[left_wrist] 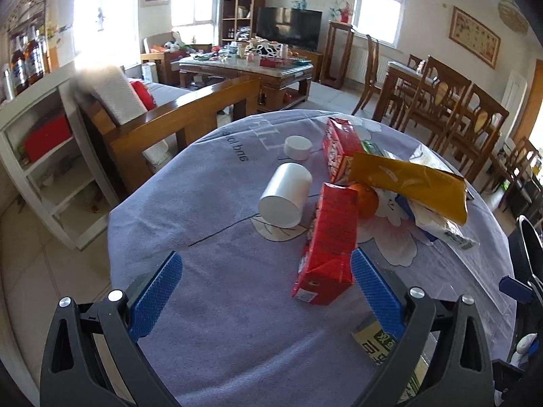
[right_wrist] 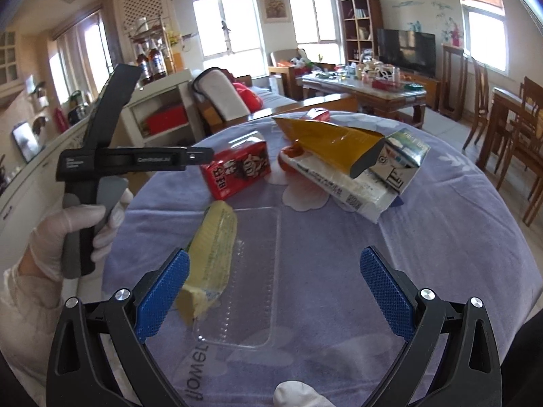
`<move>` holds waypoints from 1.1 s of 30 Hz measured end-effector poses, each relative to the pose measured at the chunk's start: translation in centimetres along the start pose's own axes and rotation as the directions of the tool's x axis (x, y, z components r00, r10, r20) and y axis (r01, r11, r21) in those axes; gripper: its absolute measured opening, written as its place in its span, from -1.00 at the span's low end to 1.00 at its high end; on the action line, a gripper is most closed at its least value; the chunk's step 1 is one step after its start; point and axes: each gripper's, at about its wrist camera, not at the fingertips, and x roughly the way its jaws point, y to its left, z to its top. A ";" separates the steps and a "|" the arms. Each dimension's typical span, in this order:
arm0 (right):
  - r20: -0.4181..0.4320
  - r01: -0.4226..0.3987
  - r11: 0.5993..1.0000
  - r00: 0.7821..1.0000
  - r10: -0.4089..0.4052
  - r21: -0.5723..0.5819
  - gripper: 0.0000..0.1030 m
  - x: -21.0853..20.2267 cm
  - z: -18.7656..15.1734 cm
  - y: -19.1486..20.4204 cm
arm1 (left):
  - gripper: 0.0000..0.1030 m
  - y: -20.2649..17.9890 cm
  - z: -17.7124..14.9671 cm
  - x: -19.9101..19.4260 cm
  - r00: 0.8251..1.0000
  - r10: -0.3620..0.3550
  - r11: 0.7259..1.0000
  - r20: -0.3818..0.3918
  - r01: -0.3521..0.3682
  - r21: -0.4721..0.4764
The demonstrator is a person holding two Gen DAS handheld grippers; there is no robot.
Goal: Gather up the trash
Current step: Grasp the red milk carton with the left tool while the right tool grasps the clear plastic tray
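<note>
Left wrist view first: your left hand-held gripper point(left_wrist: 266, 291) is spread wide and holds nothing, both blue pads point(left_wrist: 376, 291) clear of the cloth-covered counter point(left_wrist: 210, 305). Just inside the right pad lies a red carton point(left_wrist: 331, 244) on its side, its near end almost touching that pad but not clamped. Ahead of the jaws, slightly left of centre, a white cup point(left_wrist: 285, 200) lies tipped over with its open mouth facing you. Beyond it sits a small white lid point(left_wrist: 298, 147), apart from the cup. A second red carton point(left_wrist: 339, 149) lies farther ahead to the right. An orange point(left_wrist: 366, 200) rests against the far side of the near carton, and a yellow wrapper point(left_wrist: 410, 183) drapes over it and over a white plastic pack point(left_wrist: 441, 227). Under the right finger, a yellowish packet point(left_wrist: 373, 339) peeks out.

Now the right wrist view: your right hand-held gripper point(right_wrist: 275, 291) is released too, jaws wide. Between the pads lies a clear plastic tray point(right_wrist: 251, 271), flat on the counter. A pale yellow packet point(right_wrist: 212, 264) rests on the tray's left edge, touching the left pad. Ahead and left is the red carton point(right_wrist: 237, 169); ahead and right, the yellow wrapper point(right_wrist: 332, 139) lies across the white pack point(right_wrist: 342, 183) and a printed carton point(right_wrist: 400, 159). Far left, your gloved hand point(right_wrist: 68, 234) grips the other tool's handle.
</note>
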 end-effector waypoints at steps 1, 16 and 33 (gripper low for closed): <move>-0.006 -0.018 1.000 1.000 0.018 0.004 0.92 0.0 -0.1 0.3 | 0.90 -0.5 -0.1 0.1 1.000 -0.005 1.000 -0.001 0.005 0.024; -0.104 -0.068 0.997 0.992 0.072 0.040 0.55 1.8 0.2 -0.6 | 0.21 -2.6 0.5 3.7 0.991 -0.062 0.997 -0.116 0.066 0.037; -0.096 -0.072 0.989 0.992 0.085 0.127 -0.08 2.2 -0.7 -2.8 | -0.37 -1.9 1.0 2.0 0.987 -0.154 0.988 -0.043 0.154 -0.011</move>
